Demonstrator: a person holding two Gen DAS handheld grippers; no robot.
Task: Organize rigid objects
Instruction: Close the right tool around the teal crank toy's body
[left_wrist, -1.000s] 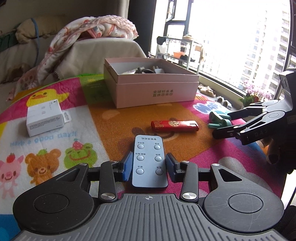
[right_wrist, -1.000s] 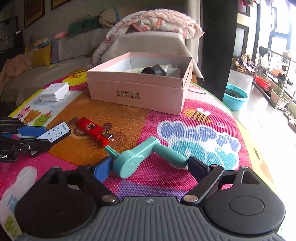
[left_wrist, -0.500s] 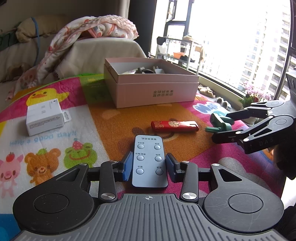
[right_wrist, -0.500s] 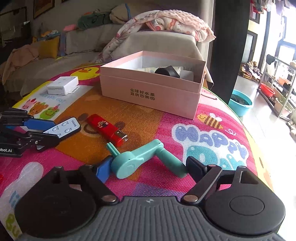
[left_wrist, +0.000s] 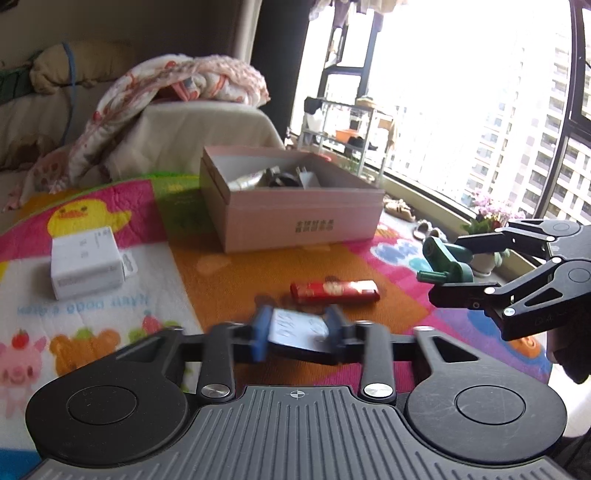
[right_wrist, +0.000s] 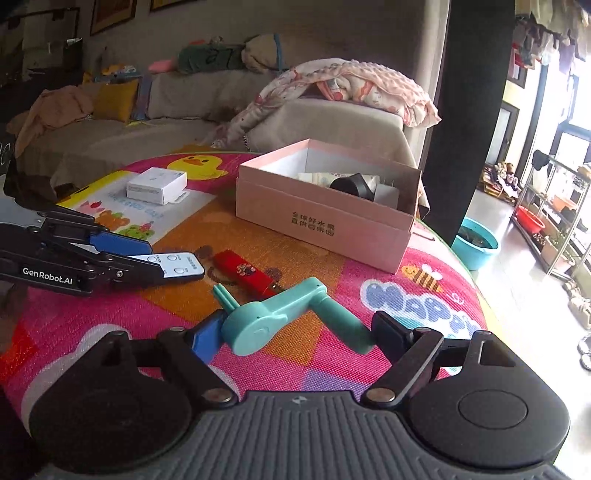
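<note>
My left gripper (left_wrist: 295, 332) is shut on a white remote control (left_wrist: 297, 330) and holds it tilted above the mat; it also shows in the right wrist view (right_wrist: 173, 266). My right gripper (right_wrist: 295, 334) is shut on a teal crank handle (right_wrist: 291, 319), lifted off the mat; the handle also shows in the left wrist view (left_wrist: 445, 260). A red lighter (left_wrist: 334, 291) lies on the orange part of the mat. An open pink box (left_wrist: 295, 206) with several items inside stands behind it.
A small white box (left_wrist: 85, 262) lies on the mat at the left. The colourful play mat (right_wrist: 417, 299) covers the round table. A blanket-covered sofa arm (left_wrist: 184, 122) stands behind the table. A window and a shelf rack are at the right.
My left gripper has lifted the remote off the mat and tilted it. My right gripper has risen with the teal handle. The lighter and boxes have not moved.
</note>
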